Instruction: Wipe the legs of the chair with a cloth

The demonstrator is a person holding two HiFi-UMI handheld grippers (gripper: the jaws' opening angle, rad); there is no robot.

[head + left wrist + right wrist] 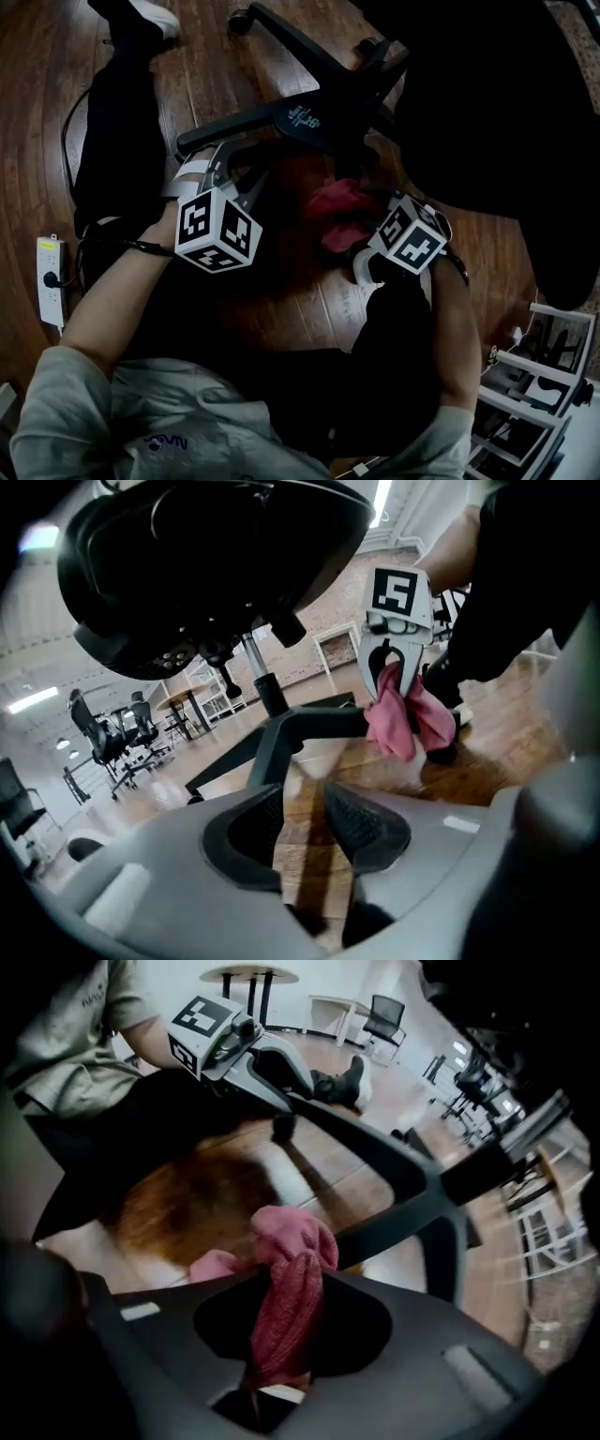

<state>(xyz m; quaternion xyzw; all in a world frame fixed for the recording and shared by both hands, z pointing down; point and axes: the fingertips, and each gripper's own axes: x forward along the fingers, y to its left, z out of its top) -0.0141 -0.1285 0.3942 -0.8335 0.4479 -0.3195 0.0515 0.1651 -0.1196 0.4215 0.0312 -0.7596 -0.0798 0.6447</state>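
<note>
Dark plank floor, glossy wood. Black star-shaped chair base, with smooth tapered legs radiating from hub. Pink-red knitted cloth, bunched, just beside hub, pinched in right gripper. Left gripper: ribbed pads spread, only floor between.

Office: swivel chairs, tables

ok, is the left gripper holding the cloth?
No, the left gripper has its jaws apart with only wood floor showing between them; the pink cloth is clamped in the right gripper.
</note>
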